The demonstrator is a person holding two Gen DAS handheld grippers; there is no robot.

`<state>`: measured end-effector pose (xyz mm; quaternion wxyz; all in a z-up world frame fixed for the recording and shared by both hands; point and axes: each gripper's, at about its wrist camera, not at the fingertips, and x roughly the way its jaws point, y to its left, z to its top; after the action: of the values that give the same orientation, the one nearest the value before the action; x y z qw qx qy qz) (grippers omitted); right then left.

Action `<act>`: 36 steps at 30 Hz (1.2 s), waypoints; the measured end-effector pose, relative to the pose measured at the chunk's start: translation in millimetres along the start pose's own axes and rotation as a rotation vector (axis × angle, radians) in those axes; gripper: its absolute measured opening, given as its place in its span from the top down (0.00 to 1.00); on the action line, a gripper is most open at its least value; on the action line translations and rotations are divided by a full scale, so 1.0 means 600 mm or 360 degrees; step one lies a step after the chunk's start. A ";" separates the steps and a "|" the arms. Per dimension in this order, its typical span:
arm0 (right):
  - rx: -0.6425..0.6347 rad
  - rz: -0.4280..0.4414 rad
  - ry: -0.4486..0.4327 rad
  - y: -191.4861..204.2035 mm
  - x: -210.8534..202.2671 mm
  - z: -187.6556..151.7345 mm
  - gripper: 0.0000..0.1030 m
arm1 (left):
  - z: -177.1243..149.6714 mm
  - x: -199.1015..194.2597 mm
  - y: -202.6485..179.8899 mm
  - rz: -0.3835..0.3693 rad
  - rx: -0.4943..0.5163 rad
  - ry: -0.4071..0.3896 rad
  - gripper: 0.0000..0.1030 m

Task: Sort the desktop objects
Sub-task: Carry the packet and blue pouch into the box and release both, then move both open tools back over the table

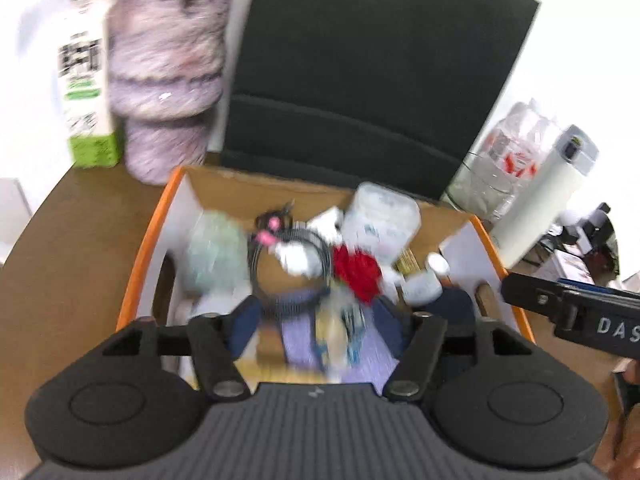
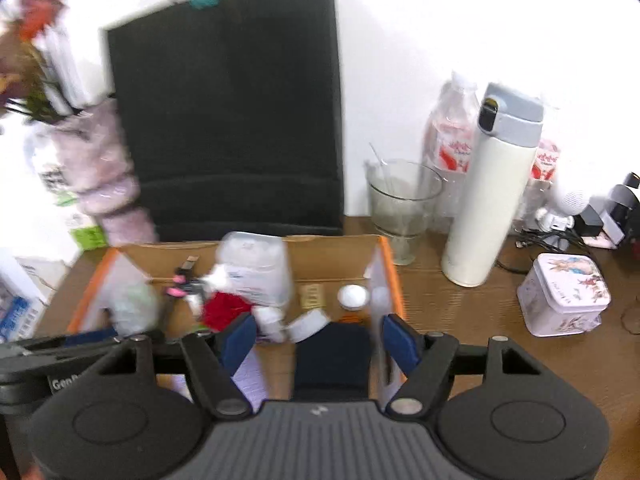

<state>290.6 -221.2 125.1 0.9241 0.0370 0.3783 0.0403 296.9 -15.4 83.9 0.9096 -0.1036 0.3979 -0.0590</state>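
Only right wrist view shows desk's floral tin.

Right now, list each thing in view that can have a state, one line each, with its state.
left gripper: open, nothing between the pads
right gripper: open, over the box's right wall
cardboard box: open-topped, cluttered with small items
glass: upright, almost empty, a stirrer inside
white flask: upright, lid shut
floral tin: lid on
plastic bottle: upright
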 end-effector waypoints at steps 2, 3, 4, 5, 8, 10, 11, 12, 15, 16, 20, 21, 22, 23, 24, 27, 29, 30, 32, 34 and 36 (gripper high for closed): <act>-0.0007 0.0064 -0.0040 0.001 -0.017 -0.034 0.32 | -0.048 -0.044 0.003 0.0034 0.0019 -0.0071 0.27; -0.0011 0.0093 -0.0057 0.003 -0.035 -0.063 0.31 | -0.075 -0.067 0.007 0.0050 0.0021 -0.0105 0.25; -0.0024 0.0131 -0.0070 0.003 -0.050 -0.087 0.31 | -0.105 -0.091 0.011 0.0049 0.0019 -0.0128 0.24; -0.0032 0.0181 -0.0101 0.003 -0.070 -0.119 0.30 | -0.141 -0.119 0.018 0.0040 0.0002 -0.0156 0.23; -0.0062 0.0230 -0.0164 0.007 -0.123 -0.212 0.27 | -0.230 -0.189 0.037 0.0019 0.0003 -0.0212 0.17; -0.0148 0.0220 -0.0212 0.018 -0.158 -0.268 0.26 | -0.287 -0.231 0.045 0.0018 -0.0018 -0.0240 0.14; -0.0166 0.0212 -0.0233 0.023 -0.173 -0.296 0.25 | -0.314 -0.249 0.045 0.0018 -0.0020 -0.0268 0.14; -0.0204 0.0207 -0.0240 0.031 -0.189 -0.323 0.25 | -0.340 -0.266 0.044 0.0031 -0.0009 -0.0277 0.14; -0.0279 0.0207 -0.0304 0.041 -0.238 -0.401 0.19 | -0.404 -0.303 0.040 0.0082 0.0033 -0.0362 0.11; -0.0295 0.0197 -0.0302 0.045 -0.248 -0.426 0.19 | -0.419 -0.310 0.038 0.0107 0.0050 -0.0384 0.10; -0.0305 0.0191 -0.0285 0.043 -0.265 -0.498 0.19 | -0.472 -0.315 0.034 0.0143 0.0202 -0.0437 0.07; -0.0276 0.0196 -0.0284 0.038 -0.267 -0.508 0.19 | -0.481 -0.311 0.032 0.0146 0.0220 -0.0416 0.07; -0.0249 0.0197 -0.0264 0.034 -0.266 -0.513 0.19 | -0.488 -0.307 0.033 0.0130 0.0234 -0.0394 0.07; -0.0202 0.0195 -0.0248 0.028 -0.265 -0.518 0.19 | -0.492 -0.304 0.033 0.0110 0.0238 -0.0385 0.07; -0.0159 0.0205 -0.0242 0.021 -0.265 -0.521 0.19 | -0.496 -0.300 0.035 0.0102 0.0229 -0.0379 0.07; -0.0124 0.0214 -0.0214 0.009 -0.254 -0.528 0.19 | -0.501 -0.289 0.038 0.0088 0.0220 -0.0347 0.07; -0.0111 0.0199 -0.0202 0.007 -0.248 -0.532 0.19 | -0.501 -0.281 0.038 0.0098 0.0215 -0.0320 0.06; -0.0088 0.0208 -0.0186 0.003 -0.245 -0.532 0.19 | -0.501 -0.277 0.040 0.0090 0.0205 -0.0303 0.06; -0.0020 0.0213 -0.0186 -0.004 -0.241 -0.531 0.19 | -0.501 -0.274 0.042 0.0091 0.0192 -0.0287 0.06; 0.0022 0.0221 -0.0182 -0.010 -0.239 -0.530 0.19 | -0.498 -0.272 0.040 0.0072 0.0198 -0.0284 0.06; 0.0029 0.0211 -0.0170 -0.010 -0.235 -0.523 0.19 | -0.487 -0.266 0.038 0.0058 0.0209 -0.0274 0.06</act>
<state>-30.0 -230.0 -0.5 0.9379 0.0724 0.3255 0.0959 -25.7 -4.1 -1.2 0.9462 -0.0410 0.3155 -0.0592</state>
